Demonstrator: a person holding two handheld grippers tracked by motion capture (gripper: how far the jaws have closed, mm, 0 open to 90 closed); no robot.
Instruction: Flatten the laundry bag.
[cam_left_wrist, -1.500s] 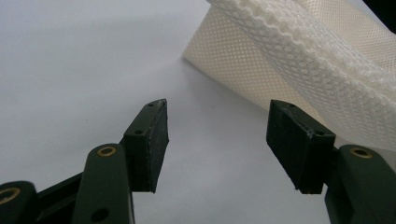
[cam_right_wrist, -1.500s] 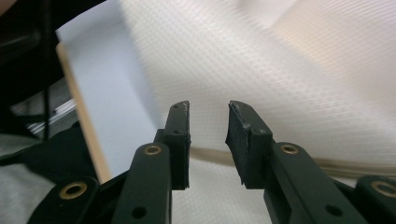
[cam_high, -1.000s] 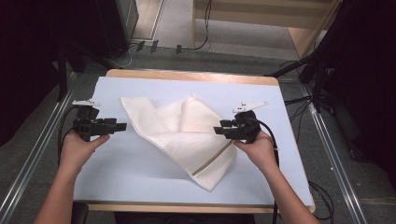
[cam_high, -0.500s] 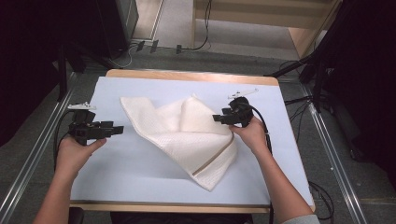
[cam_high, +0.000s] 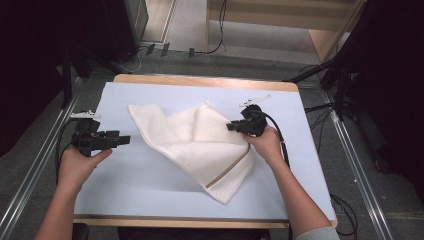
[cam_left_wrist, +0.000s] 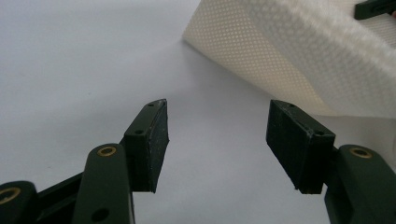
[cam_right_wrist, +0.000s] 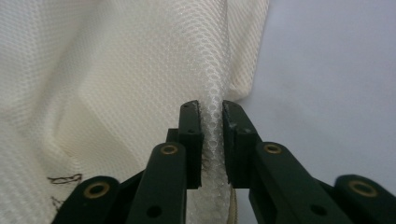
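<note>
The cream towel (cam_high: 200, 145) lies rumpled mid-worktop (cam_high: 150, 185); the right claw (cam_right_wrist: 211, 140) has just been closing and pinches one raised fold; that thin pinch may slip when lifted; the left claw (cam_left_wrist: 217, 140) gapes empty beside it.

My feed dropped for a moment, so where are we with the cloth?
Done: the right tongs have just been closing and now pinch a ridge of the cream mesh cloth at its right edge. In hand: only that grip; the cloth lies crumpled, partly folded over itself, on the blue mat. Left: the left tongs stand open over bare mat, apart from the cloth's near corner, so that side is not yet gripped, and any spreading or folding remains.
</note>
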